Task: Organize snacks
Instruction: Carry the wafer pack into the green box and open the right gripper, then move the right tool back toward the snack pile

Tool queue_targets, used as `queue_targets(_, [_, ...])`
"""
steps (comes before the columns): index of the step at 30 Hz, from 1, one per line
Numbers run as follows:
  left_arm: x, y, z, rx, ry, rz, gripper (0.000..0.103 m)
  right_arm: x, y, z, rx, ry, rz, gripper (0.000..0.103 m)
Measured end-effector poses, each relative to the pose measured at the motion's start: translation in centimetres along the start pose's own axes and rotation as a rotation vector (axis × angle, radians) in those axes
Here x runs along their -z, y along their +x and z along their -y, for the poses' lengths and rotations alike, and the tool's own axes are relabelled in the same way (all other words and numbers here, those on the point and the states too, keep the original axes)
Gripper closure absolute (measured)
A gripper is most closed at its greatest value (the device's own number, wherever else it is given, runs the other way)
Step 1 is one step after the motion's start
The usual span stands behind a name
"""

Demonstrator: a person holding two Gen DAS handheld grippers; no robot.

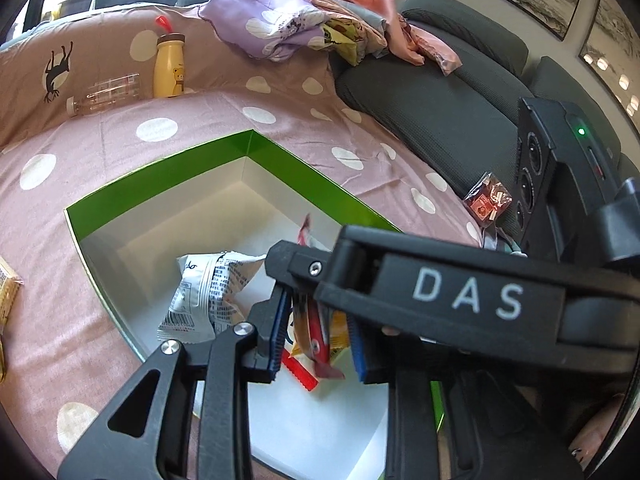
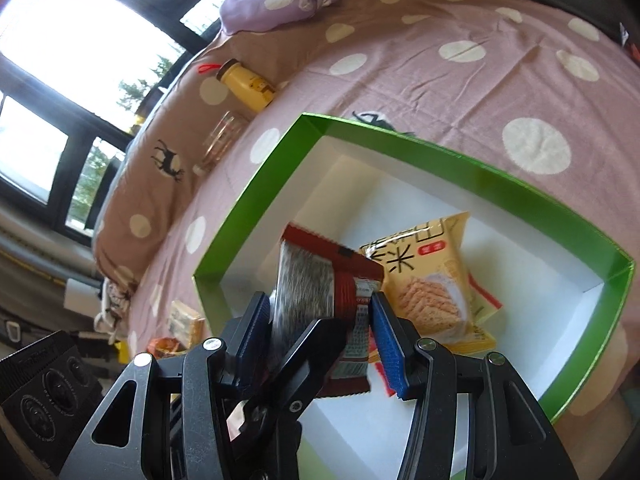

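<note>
A small yellow foil packet [image 1: 9, 294] lay on the pink dotted sheet [image 1: 52, 312], left of the green-rimmed white cardboard box [image 1: 280, 152]. Inside, the left gripper [image 1: 318, 338] stood slightly parted around yellow-and-red snack packets [image 1: 316, 336]; the right gripper [image 2: 320, 332] clamped a dark red wrapper [image 2: 340, 276].

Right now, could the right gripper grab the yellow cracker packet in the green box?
Probably not yet. The right gripper is clamped on a red-and-grey packet; the yellow cracker packet lies open just beyond, inside the green box.
</note>
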State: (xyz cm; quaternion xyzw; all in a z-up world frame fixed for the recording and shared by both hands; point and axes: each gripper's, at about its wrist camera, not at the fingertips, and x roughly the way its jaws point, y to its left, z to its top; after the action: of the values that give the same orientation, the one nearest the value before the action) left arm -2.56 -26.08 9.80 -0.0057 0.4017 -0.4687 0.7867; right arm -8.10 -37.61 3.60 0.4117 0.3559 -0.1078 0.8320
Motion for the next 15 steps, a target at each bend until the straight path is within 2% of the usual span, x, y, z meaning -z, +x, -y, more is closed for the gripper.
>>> queue_targets(3, [0.0, -1.1, 0.0, -0.024, 0.007, 0.025, 0.063, -0.1, -0.4, 0.1, -0.018, 0.001, 0.020, 0.048])
queue_targets(5, [0.0, -2.2, -0.2, -0.037, 0.004, 0.044, 0.046, -0.1, -0.8, -0.1, -0.028, -0.009, 0.046, 0.034])
queue_targets(8, [0.2, -4.0, -0.6, -0.086, -0.001, 0.071, 0.030, 0.0, -1.4, -0.8, -0.054, -0.036, 0.073, 0.031])
queue_targets(11, [0.5, -6.4, -1.4, -0.146, -0.018, 0.111, 0.020, 0.2, -1.7, -1.8, -0.083, -0.070, 0.086, 0.023])
queue_targets(15, [1.3, -10.1, -3.0, -0.236, -0.067, 0.156, 0.014, 0.8, -2.0, -3.2, -0.113, -0.117, 0.095, 0.020])
